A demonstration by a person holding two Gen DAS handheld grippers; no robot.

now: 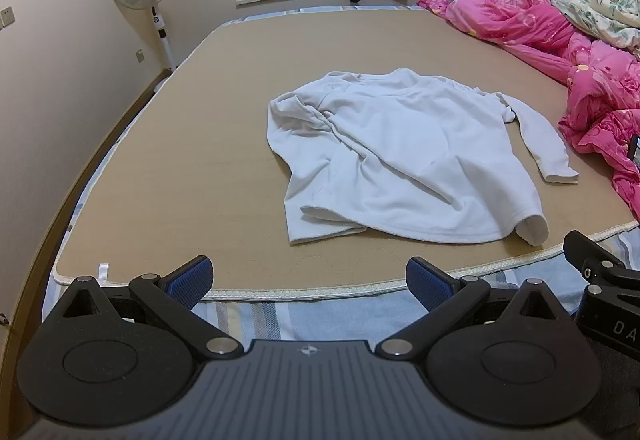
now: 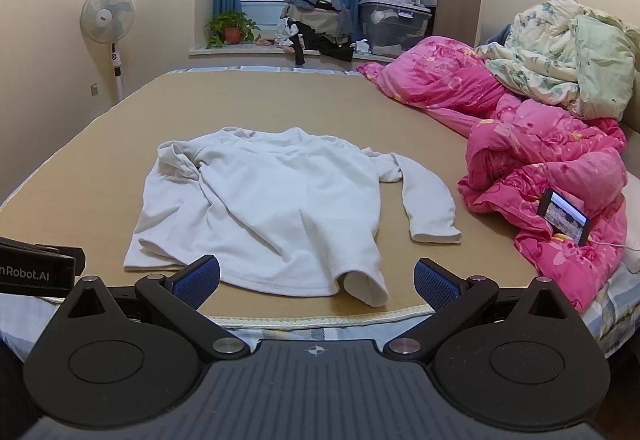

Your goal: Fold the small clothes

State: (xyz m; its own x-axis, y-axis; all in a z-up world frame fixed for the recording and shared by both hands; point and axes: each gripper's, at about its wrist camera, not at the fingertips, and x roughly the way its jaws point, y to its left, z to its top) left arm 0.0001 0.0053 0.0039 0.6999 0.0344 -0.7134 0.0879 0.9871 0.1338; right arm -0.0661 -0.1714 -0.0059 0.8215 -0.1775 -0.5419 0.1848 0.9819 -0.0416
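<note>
A white long-sleeved shirt (image 1: 404, 152) lies spread and wrinkled on the tan mat (image 1: 200, 144) of the bed, collar far, hem near. Its right sleeve lies straight along its side; the left sleeve is bunched under the shoulder. It also shows in the right wrist view (image 2: 280, 200). My left gripper (image 1: 308, 280) is open and empty at the mat's near edge, short of the hem. My right gripper (image 2: 316, 278) is open and empty, just short of the hem's near right corner. The right gripper's body shows at the right edge of the left wrist view (image 1: 600, 280).
A pink quilt (image 2: 540, 160) and a floral quilt (image 2: 568, 52) are heaped on the right of the bed, with a lit phone (image 2: 564, 216) leaning on the pink one. A standing fan (image 2: 106, 20) is at the left wall. Clothes and a storage box (image 2: 392, 24) sit on the windowsill.
</note>
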